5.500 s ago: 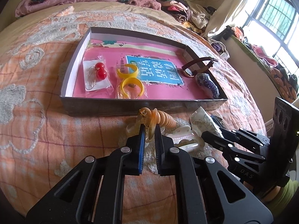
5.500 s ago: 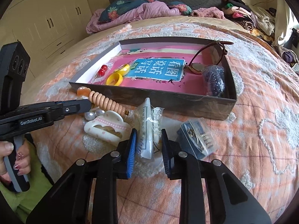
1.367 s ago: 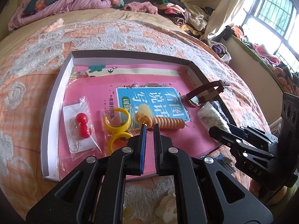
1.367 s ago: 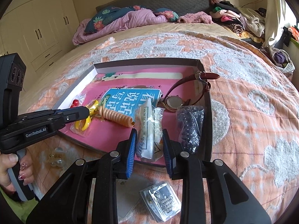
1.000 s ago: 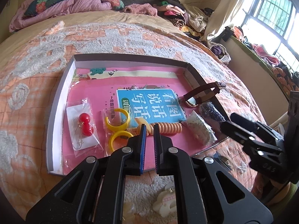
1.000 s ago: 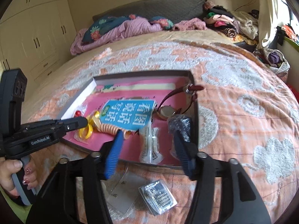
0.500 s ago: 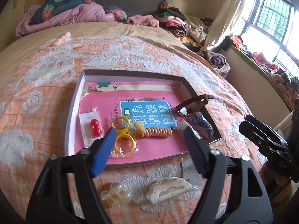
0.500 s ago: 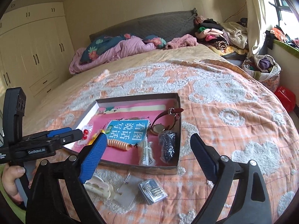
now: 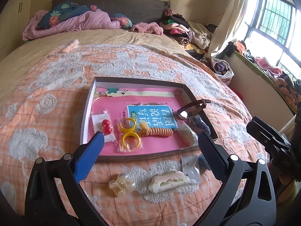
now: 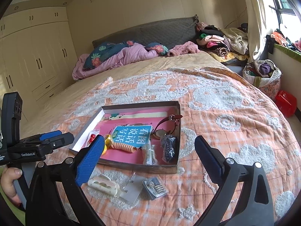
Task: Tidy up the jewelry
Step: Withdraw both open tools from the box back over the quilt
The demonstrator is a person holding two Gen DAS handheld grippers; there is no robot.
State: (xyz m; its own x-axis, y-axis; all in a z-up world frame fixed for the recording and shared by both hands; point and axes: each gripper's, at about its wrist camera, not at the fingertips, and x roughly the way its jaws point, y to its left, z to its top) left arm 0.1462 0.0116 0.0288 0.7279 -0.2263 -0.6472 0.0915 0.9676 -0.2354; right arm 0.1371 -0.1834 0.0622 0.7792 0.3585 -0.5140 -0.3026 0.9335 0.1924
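A shallow tray (image 9: pixel 88 116) on the bedspread holds bagged red earrings (image 9: pixel 106 128), yellow rings (image 9: pixel 129 133), an orange coil hair tie (image 9: pixel 160 131), a clear packet (image 9: pixel 185 133), a dark bead bag (image 9: pixel 199 125) and a brown-strapped watch (image 9: pixel 190 109). In front of the tray lie a cream hair claw (image 9: pixel 122 185), a pink-white clip (image 9: pixel 168 180), a clear stud card (image 9: pixel 190 166) and a small silver-filled packet (image 10: pixel 155 187). My left gripper (image 9: pixel 150 137) and right gripper (image 10: pixel 149 141) hover above the tray's near side. The jaws of both are opening, with nothing between them.
The tray sits mid-bed on an orange and white textured spread (image 9: pixel 56 98). Pink bedding and pillows (image 10: pixel 116 58) lie at the headboard, and a clothes pile (image 10: pixel 222 39) at the far right. Wardrobes (image 10: pixel 37 60) line the left wall. A hand (image 10: pixel 9 180) holds the left gripper's handle.
Both grippers went from shut to wide open. The left let go of the coil hair tie and the right let go of the clear packet, both inside the tray. Both then drew back and up.
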